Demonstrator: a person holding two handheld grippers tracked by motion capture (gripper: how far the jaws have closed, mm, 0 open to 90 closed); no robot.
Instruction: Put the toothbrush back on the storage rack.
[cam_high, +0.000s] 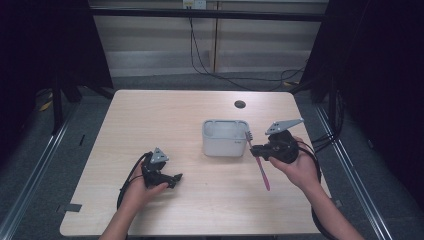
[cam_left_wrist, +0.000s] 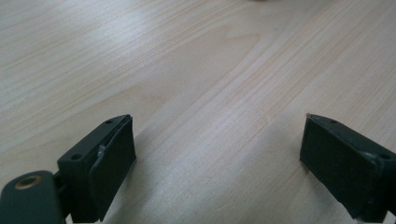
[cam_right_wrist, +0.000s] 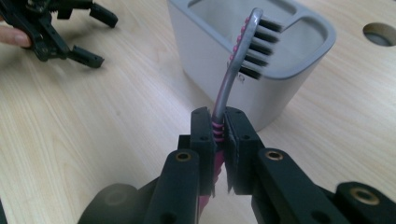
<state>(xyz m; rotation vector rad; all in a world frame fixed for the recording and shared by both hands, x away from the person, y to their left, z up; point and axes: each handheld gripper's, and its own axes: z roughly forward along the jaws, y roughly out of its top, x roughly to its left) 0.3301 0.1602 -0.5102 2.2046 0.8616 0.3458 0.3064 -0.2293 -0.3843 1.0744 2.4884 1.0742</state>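
Right gripper (cam_right_wrist: 218, 122) clamped on the neck of a pink-and-grey plastic toothbrush (cam_right_wrist: 233, 65), black jaws pressed tight against the ribbed pink grip. Bristled head up and forward, level with the rim of a pale grey rounded plastic holder (cam_right_wrist: 280, 70), just in front of its near wall. In the high view, same toothbrush (cam_high: 261, 167) slanting beside the holder (cam_high: 222, 145), pink handle hanging below the right gripper (cam_high: 256, 149) over the light wooden table (cam_high: 150, 115). Left gripper (cam_left_wrist: 217, 154) spread wide, nothing between the pads, resting low above bare wood; in the high view (cam_high: 172, 179), well apart from the holder, toward the near left.
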